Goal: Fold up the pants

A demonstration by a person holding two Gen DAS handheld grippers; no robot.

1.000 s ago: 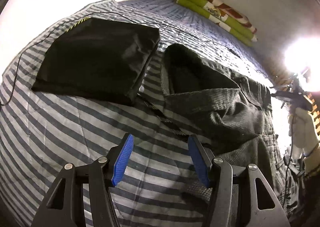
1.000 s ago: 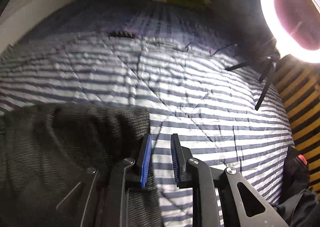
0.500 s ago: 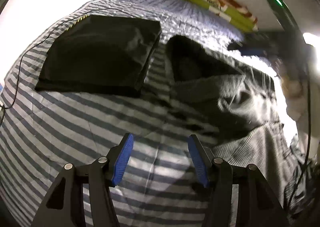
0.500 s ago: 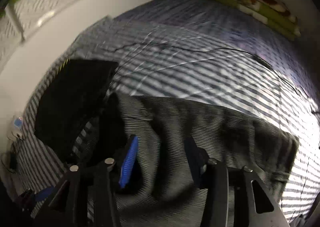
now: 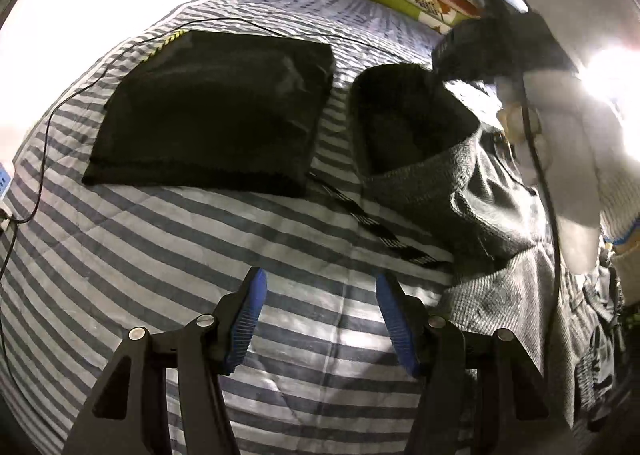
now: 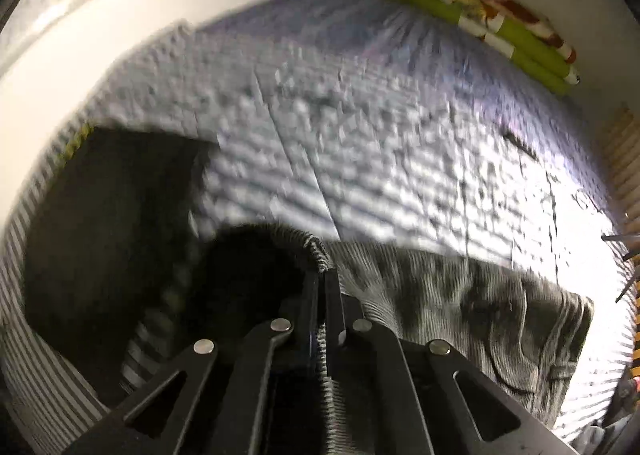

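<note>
My right gripper [image 6: 323, 275] pinching grey pants [image 6: 460, 295] edge, frame centre; left gripper [image 5: 318, 319] spread, empty, over striped bedspread [image 5: 160, 255].

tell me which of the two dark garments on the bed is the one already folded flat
The black garment on the left, a neat flat rectangle on the striped bedspread. The grey corduroy pants beside it lie rumpled, their waistband edge pinched in the right gripper.
</note>
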